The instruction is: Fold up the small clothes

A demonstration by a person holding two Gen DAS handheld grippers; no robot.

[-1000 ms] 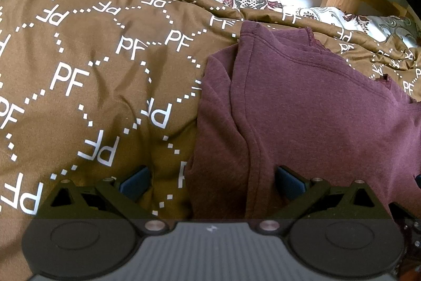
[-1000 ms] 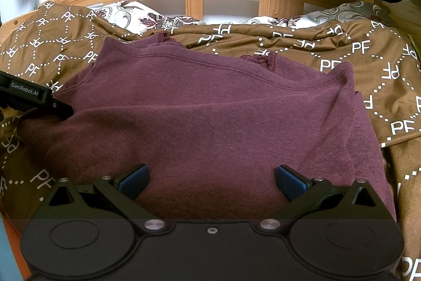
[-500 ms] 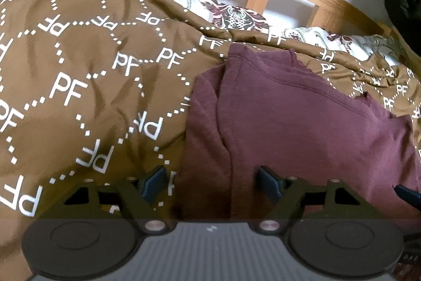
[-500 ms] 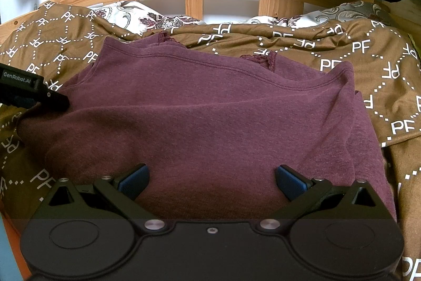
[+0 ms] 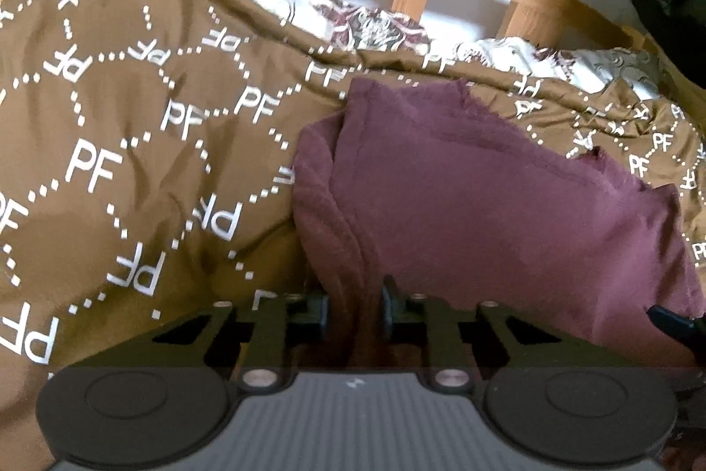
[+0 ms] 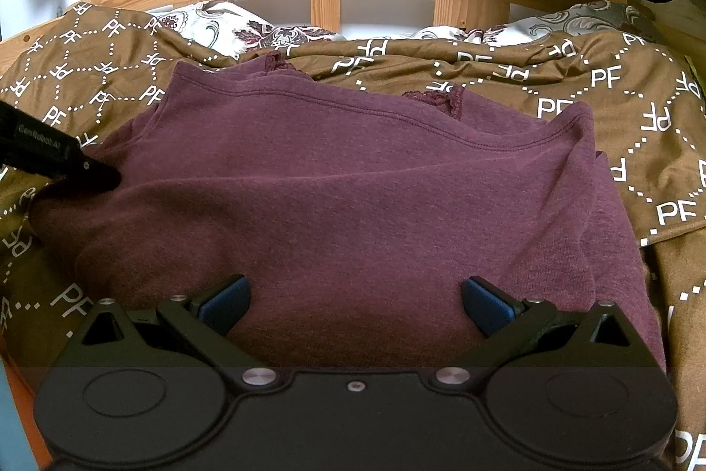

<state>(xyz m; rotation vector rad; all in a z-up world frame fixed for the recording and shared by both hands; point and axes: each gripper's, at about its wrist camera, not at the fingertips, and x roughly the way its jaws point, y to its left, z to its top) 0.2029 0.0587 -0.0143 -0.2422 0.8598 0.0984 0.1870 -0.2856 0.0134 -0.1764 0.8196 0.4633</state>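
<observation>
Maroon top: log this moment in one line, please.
left gripper: shut on maroon top side edge | right gripper: open, over near hem | surface: brown bedspread

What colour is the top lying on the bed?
Maroon top; the right wrist view shows it best.

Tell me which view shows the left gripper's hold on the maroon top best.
The left wrist view: the left gripper is shut on the maroon top at its left edge fold. The right wrist view shows only that gripper's dark side against the fabric.

Both wrist views look low and close along each claw toward the wooden slatted headboard (image 6: 326, 1), sharing the maroon knit garment (image 5: 485, 206).
</observation>
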